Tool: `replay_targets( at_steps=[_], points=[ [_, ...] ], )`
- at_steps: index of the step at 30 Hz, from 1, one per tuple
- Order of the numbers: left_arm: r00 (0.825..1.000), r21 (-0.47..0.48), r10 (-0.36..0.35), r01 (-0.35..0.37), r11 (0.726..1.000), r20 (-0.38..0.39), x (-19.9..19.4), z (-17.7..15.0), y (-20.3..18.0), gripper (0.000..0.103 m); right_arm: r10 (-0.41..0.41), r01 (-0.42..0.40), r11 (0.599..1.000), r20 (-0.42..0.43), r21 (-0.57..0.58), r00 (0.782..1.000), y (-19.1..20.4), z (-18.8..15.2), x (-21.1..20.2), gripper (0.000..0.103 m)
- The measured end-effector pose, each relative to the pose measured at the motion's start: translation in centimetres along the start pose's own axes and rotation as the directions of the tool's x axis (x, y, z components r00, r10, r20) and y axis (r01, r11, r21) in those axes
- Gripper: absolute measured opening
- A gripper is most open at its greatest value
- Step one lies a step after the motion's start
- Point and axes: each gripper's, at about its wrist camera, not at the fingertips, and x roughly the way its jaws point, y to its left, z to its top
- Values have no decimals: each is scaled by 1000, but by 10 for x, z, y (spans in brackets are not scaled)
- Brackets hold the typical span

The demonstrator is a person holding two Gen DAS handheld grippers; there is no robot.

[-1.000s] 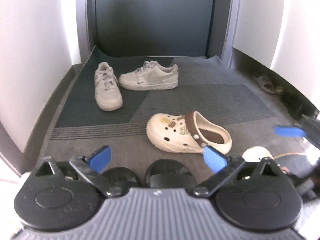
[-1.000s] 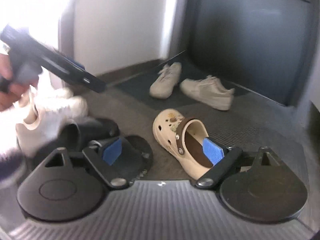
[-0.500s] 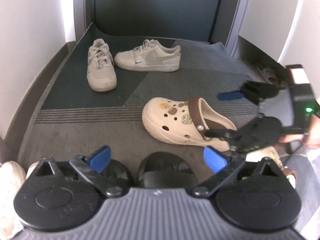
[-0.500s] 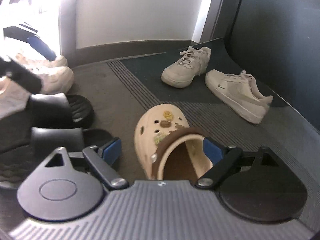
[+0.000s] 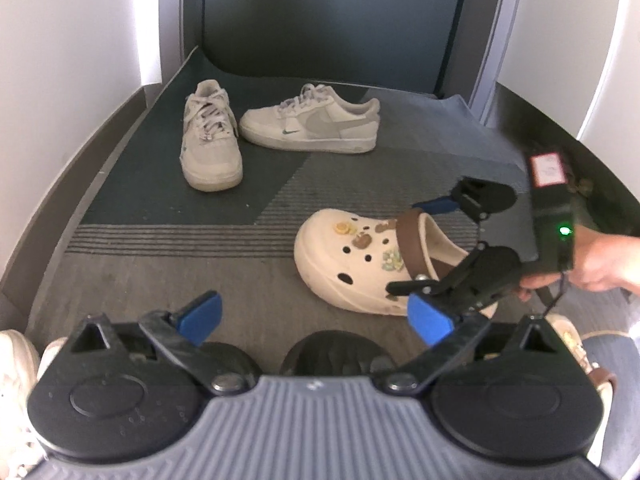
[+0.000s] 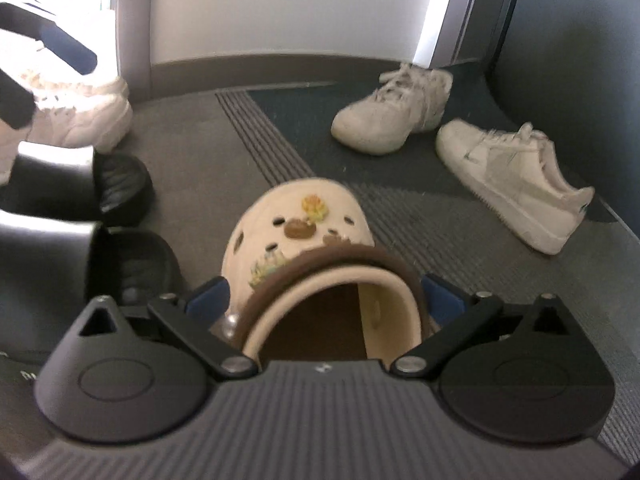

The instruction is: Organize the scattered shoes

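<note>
A cream clog (image 5: 340, 256) with a brown strap and charms lies on the grey mat, toe pointing left. My right gripper (image 5: 416, 246), held by a hand, straddles its heel end. In the right wrist view the clog (image 6: 296, 216) fills the gap of that gripper (image 6: 324, 299). The jaws are opening, a blue pad on each side of the strap, not pressing. My left gripper (image 5: 316, 318) hovers open and holds nothing above a pair of black slides (image 5: 332, 352). A second cream clog (image 5: 572, 332) peeks out at the right edge, mostly hidden.
Two pale sneakers (image 5: 210, 148) (image 5: 316, 126) lie askew on the dark mat near the door. Black slides (image 6: 116, 184) and chunky white sneakers (image 6: 80, 116) sit along the left wall. Walls close in on both sides.
My right gripper came forward and down until its fingers flank the clog's heel, and its jaws spread wider. My left gripper drifted a little lower and forward.
</note>
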Motion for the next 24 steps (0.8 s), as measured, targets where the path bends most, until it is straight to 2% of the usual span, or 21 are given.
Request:
replay_targets(
  at_steps=[5, 10, 13, 16, 21, 24],
  points=[
    [1000, -2, -6, 6, 1000, -22, 3, -2, -2, 100, 46, -45, 999, -46, 27, 998, -6, 5, 10, 103],
    [1000, -1, -10, 10, 1000, -23, 0, -3, -5, 100, 40, -32, 997, -121, 66, 992, -5, 15, 16, 103],
    [1000, 6, -14, 14, 1000, -13, -4, -4, -6, 100, 11, 6, 994, -154, 111, 988, 0, 21, 12, 96],
    [1000, -9, -16, 16, 1000, -12, -6, -3, -6, 100, -26, 55, 977, -139, 208, 990, -3, 20, 1, 88],
    [999, -23, -37, 36, 999, -7, -9, -1, -8, 100, -84, 128, 940, -147, 317, 986, -5, 13, -11, 85],
    [999, -18, -48, 48, 999, 3, -15, -1, -8, 100, -136, 181, 905, -140, 386, 981, -6, 10, -27, 85]
  ],
)
